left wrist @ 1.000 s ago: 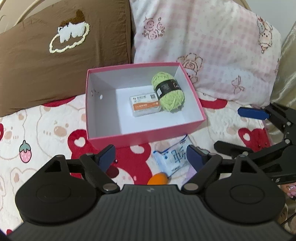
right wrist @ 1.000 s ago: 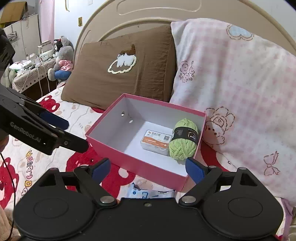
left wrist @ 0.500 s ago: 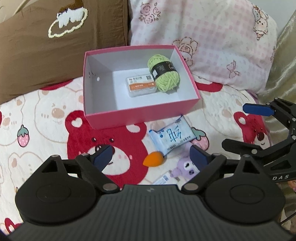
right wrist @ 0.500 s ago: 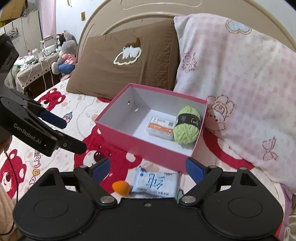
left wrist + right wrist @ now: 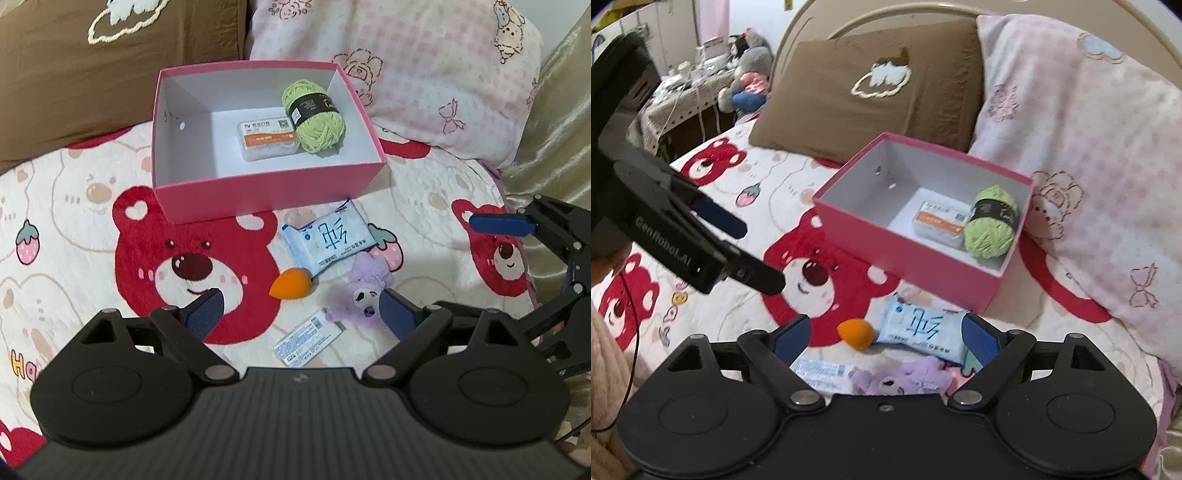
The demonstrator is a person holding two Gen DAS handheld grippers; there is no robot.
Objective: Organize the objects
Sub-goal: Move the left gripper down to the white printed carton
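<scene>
Pink cardboard, open-topped: the box (image 5: 266,199) is set well ahead of both tools against the pillows, and a green yarn ball (image 5: 316,116) and a small clear case with an orange label (image 5: 267,140) are already lodged inside, side by side and touching. Outside it, four items are left loose on the bear-print bedspread (image 5: 74,206), apparently awaiting collection: a pale blue tissue pack (image 5: 328,238), an orange teardrop sponge (image 5: 291,283), a purple plush toy (image 5: 365,291) and a flat printed sachet (image 5: 308,339). The left tool (image 5: 299,314) is seen spread wide, nothing pinched, the sachet lying just below its gap. The right tool (image 5: 886,339) is likewise spread and empty, sponge and tissue pack framed between its pads.
</scene>
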